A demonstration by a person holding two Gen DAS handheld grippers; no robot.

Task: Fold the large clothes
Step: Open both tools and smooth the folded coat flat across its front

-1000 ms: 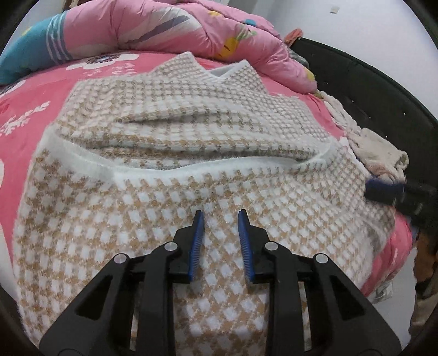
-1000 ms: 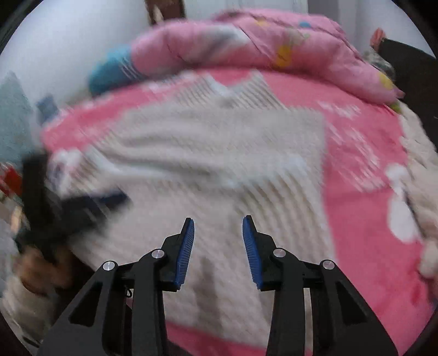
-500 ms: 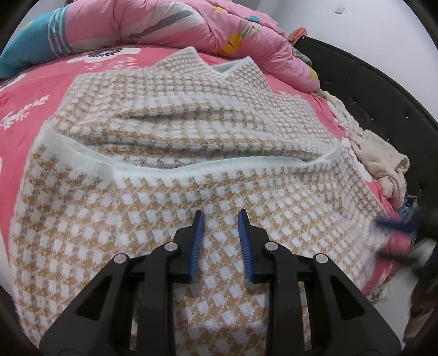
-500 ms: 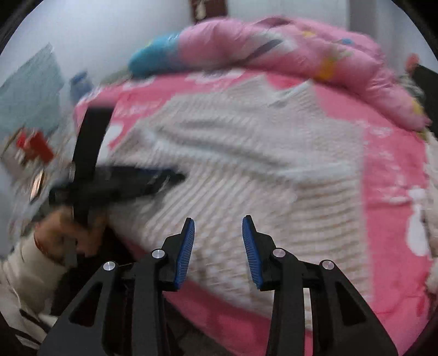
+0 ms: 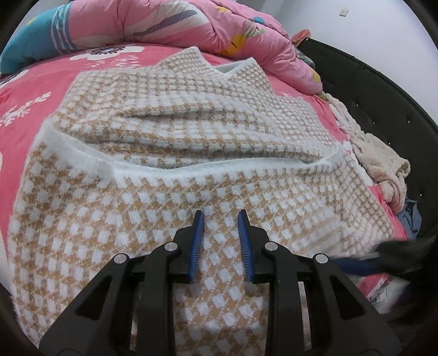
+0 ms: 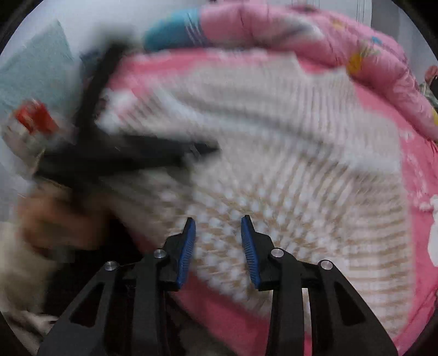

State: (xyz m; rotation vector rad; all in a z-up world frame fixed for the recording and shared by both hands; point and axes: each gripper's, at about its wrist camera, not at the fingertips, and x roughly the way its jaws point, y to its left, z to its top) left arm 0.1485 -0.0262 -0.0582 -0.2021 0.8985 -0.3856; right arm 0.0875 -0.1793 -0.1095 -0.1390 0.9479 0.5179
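Note:
A large tan-and-white checked knit garment [image 5: 191, 153] lies spread on a pink bed, its lower part folded up so a white hem band [image 5: 219, 168] crosses the middle. My left gripper [image 5: 220, 219] is open and empty just above the near half of the garment. My right gripper [image 6: 218, 223] is open and empty over the garment's near edge [image 6: 273, 191], in a blurred view. The right gripper also shows blurred at the left wrist view's lower right [image 5: 383, 257], and the left gripper shows in the right wrist view [image 6: 137, 156].
A pink quilt [image 5: 191, 24] is bunched at the bed's head. A black padded bed frame [image 5: 383, 95] runs along the right, with a cream cloth [image 5: 380, 161] heaped on that edge. The pink flowered sheet [image 5: 24, 104] shows on the left.
The right gripper has swung down and left past the garment's right edge towards its near side. The left gripper has edged forward over the garment. Both stayed open.

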